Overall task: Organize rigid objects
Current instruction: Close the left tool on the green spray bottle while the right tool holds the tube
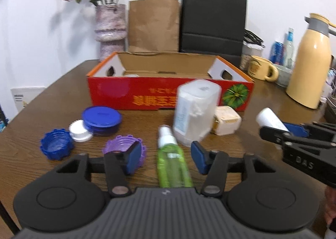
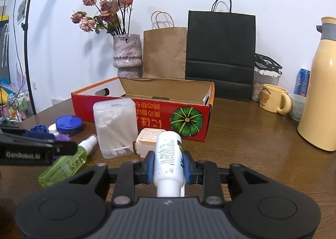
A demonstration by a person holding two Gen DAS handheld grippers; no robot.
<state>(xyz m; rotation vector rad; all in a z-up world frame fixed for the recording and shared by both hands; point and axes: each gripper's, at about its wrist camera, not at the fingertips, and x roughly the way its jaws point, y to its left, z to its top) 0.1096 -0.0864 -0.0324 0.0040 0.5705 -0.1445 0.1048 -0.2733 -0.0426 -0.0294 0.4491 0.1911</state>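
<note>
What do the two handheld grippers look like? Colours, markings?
Both match: the left gripper and right gripper have black linkage arms, blue finger pads, round black side discs and a ribbed grey body. White side lettering reads "GenRobot.AI" on the left.

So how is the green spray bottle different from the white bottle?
The green spray bottle lies flat on the table; the white bottle is off the table, gripped in the right claw. The green one is see-through with a white spray top; the white one is opaque with printed text. The green one sits between the open pads of the left claw, untouched. Both are small, slim bottles.
</note>
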